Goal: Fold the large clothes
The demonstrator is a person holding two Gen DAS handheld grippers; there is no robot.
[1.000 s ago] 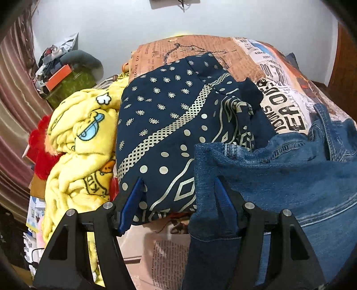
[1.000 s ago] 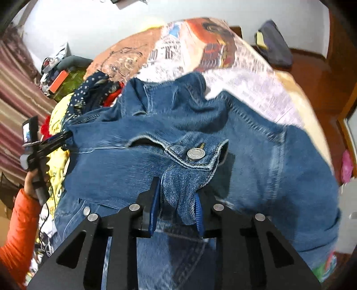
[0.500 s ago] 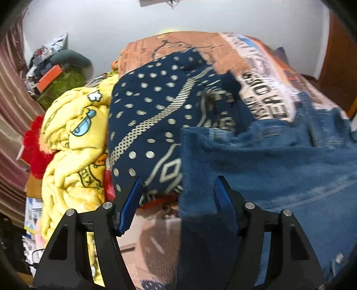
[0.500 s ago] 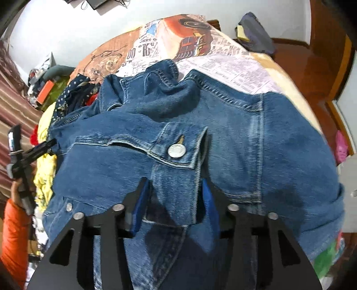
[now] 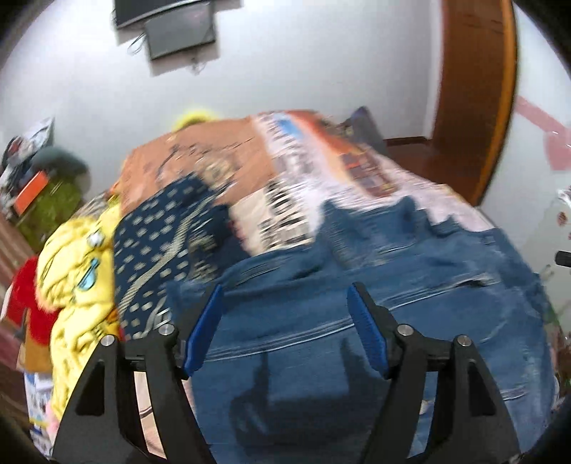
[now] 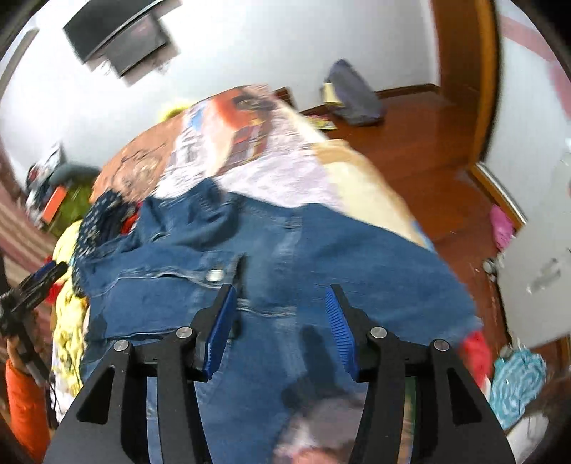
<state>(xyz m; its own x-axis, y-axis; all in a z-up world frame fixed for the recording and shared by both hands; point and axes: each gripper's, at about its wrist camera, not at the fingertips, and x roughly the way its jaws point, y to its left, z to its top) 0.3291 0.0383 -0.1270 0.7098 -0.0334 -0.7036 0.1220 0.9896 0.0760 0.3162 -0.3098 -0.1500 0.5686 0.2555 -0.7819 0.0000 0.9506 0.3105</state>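
A blue denim jacket (image 5: 410, 285) lies spread on the bed, its metal button (image 6: 215, 275) facing up. My left gripper (image 5: 285, 289) hovers above the jacket's left part with its jaws opening and nothing pressed between the blue pads. My right gripper (image 6: 280, 289) stands open over the jacket's middle, just right of the button, with the denim (image 6: 357, 267) lying flat below it. In the right wrist view the left gripper (image 6: 35, 282) shows at the far left, held by a hand with an orange sleeve (image 6: 21, 399). Both views are blurred by motion.
The bed (image 5: 285, 171) wears a newspaper-print cover. At its left lie a navy dotted garment (image 5: 160, 242) and a yellow cartoon blanket (image 5: 75, 285). Wooden floor (image 6: 428, 142) with a grey bag (image 6: 353, 96) lies to the right. A screen (image 5: 178, 25) hangs on the wall.
My right gripper let go of the denim flap by the button and opened. Both grippers rose and drew back from the jacket, and the left one shifted right over the denim.
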